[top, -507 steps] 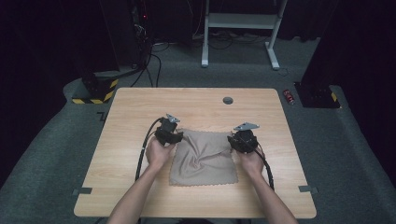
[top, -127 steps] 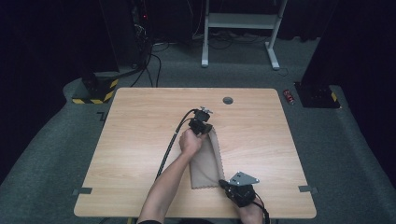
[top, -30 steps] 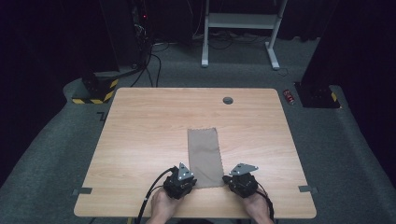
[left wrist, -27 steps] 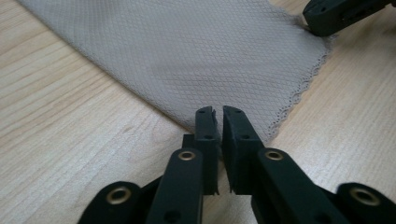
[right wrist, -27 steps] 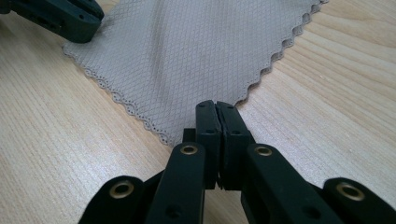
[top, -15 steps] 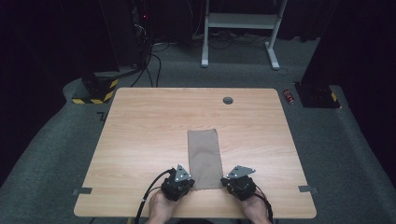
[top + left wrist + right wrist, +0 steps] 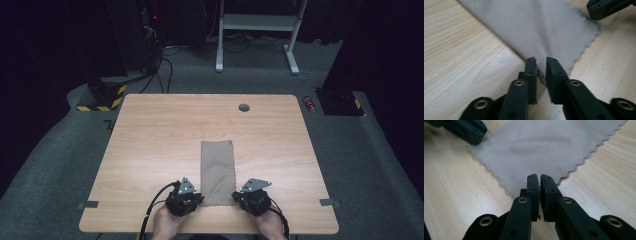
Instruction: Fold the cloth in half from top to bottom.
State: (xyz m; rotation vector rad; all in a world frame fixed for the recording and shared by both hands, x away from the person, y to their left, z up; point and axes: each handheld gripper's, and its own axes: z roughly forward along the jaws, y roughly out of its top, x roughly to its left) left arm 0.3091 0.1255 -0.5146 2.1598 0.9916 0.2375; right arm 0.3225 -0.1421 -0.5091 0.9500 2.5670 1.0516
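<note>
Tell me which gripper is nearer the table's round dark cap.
Right. The right gripper, at the cloth's right corner, is almost straight below the cap; the left gripper sits aside. Their jaws, cloth between, have just been opening.

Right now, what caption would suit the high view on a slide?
Two hand-held grippers, left gripper and right gripper, at the near corners of a folded tan cloth on a wooden table.

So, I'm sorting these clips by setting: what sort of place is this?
Probably a lab or workshop, not a home. A bare wooden table stands on grey carpet, black equipment with trailing cables sits behind it, and a yellow-and-black hazard-striped base lies beside it. A folded cloth lies on the table.
</note>
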